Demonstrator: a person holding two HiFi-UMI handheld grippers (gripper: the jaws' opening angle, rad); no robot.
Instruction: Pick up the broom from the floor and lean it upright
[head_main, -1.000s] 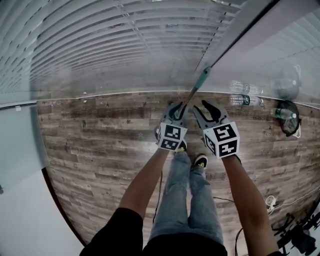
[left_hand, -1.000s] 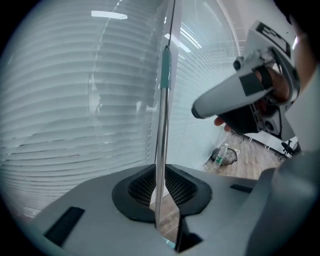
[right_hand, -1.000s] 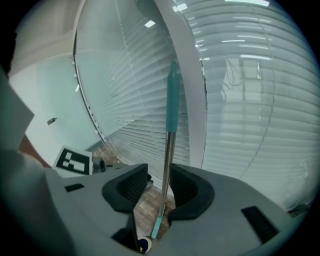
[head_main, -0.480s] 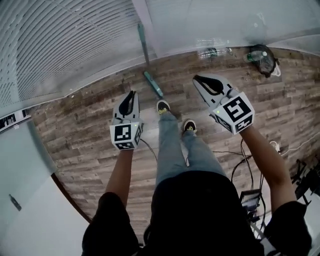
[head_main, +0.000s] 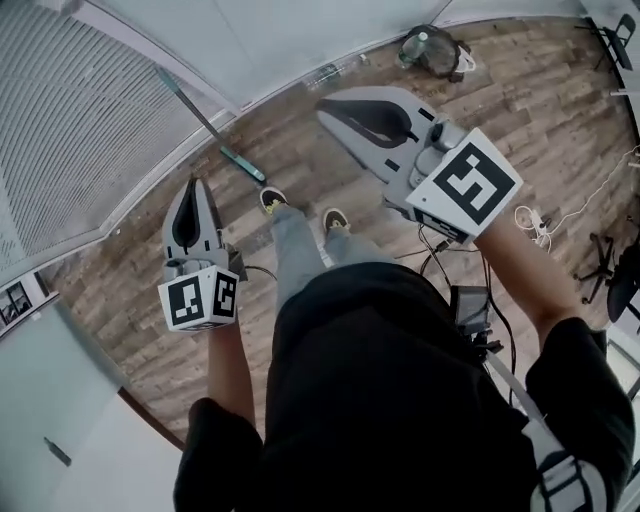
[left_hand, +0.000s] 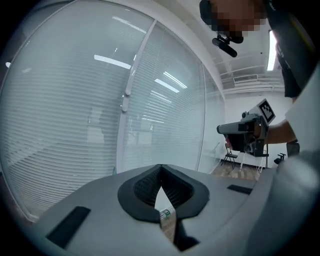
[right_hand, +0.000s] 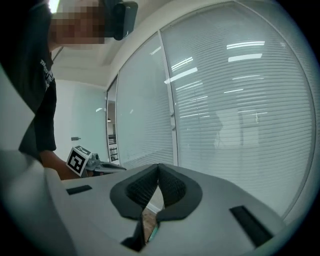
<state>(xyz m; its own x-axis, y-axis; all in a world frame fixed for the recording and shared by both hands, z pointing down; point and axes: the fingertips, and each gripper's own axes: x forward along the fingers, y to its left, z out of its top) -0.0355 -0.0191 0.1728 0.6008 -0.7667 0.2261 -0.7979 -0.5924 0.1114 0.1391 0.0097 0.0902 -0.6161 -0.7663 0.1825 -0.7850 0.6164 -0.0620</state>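
Observation:
The broom (head_main: 203, 118) stands leaning against the glass wall at the upper left of the head view. Its thin pole runs down to a teal end (head_main: 244, 164) on the wooden floor. Neither gripper touches it. My left gripper (head_main: 196, 183) is held high at the left, below and left of the broom's foot, jaws shut with nothing in them. My right gripper (head_main: 323, 106) is raised at the upper middle, also shut and empty. In the left gripper view the jaws (left_hand: 161, 167) meet in front of the blinds. The right gripper's jaws (right_hand: 159, 166) do the same in its own view.
A glass wall with white blinds (head_main: 80, 130) fills the upper left. Plastic bottles (head_main: 325, 74) lie along its base and a dark bag (head_main: 432, 50) sits at the top. Cables (head_main: 530, 216) and black gear (head_main: 470, 310) lie on the floor at the right. The person's shoes (head_main: 272, 200) stand near the broom.
The left gripper let go of the broom handle, and the broom stays leaning on the glass. Both grippers rose well away from the floor. The right jaws went from wide open to shut.

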